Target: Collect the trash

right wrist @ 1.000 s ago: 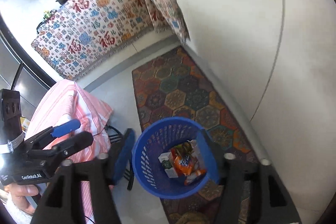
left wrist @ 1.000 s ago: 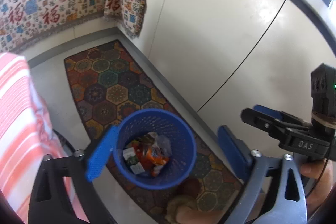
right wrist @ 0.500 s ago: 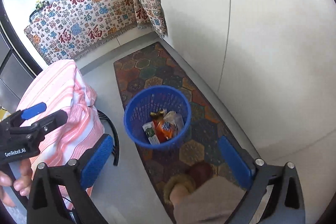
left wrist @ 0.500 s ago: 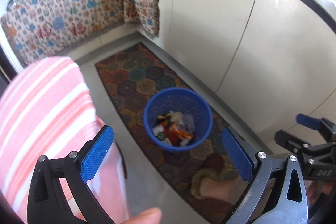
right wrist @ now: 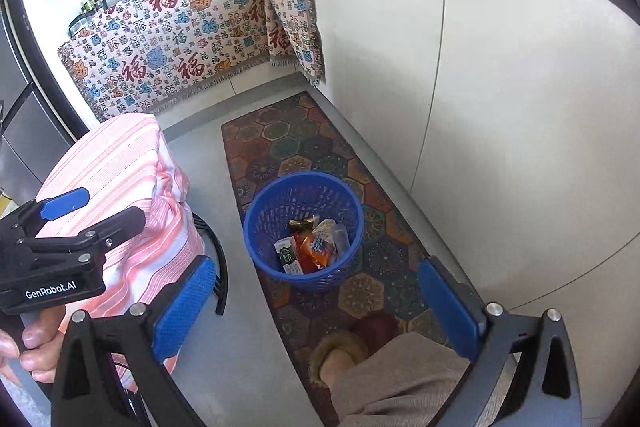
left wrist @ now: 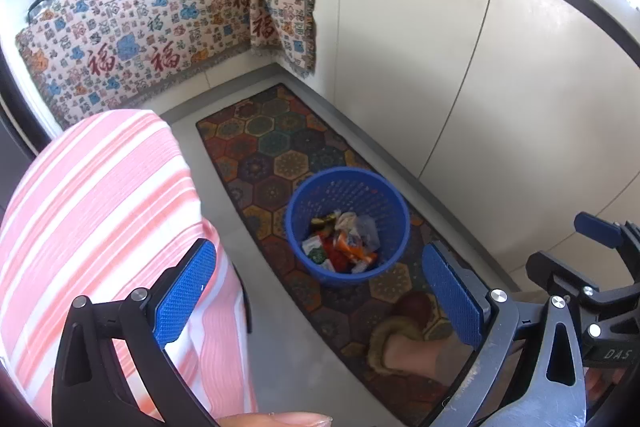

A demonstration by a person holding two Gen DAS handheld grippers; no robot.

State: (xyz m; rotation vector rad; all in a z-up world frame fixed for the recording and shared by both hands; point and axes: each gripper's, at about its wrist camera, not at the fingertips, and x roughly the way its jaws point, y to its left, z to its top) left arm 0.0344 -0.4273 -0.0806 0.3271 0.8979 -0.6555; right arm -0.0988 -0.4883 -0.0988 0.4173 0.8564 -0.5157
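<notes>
A blue mesh trash basket (left wrist: 347,227) stands on a patterned rug and holds several wrappers and cartons (left wrist: 340,247). It also shows in the right wrist view (right wrist: 304,231) with the trash (right wrist: 310,247) inside. My left gripper (left wrist: 320,295) is open and empty, well above the floor, with the basket between its fingers in view. My right gripper (right wrist: 316,307) is open and empty, also high above the basket. The right gripper shows at the right edge of the left wrist view (left wrist: 592,275), and the left gripper at the left of the right wrist view (right wrist: 76,219).
A hexagon-patterned rug (right wrist: 296,147) runs along white cabinet doors (right wrist: 460,87). A stool draped in pink striped cloth (left wrist: 100,227) stands left of the basket. A patterned cloth (left wrist: 160,27) hangs over the far counter with pans on top. The person's slippered foot (right wrist: 340,351) is on the rug.
Both grippers have risen and drawn back from the basket, which now looks smaller and farther. Both stay open and empty.
</notes>
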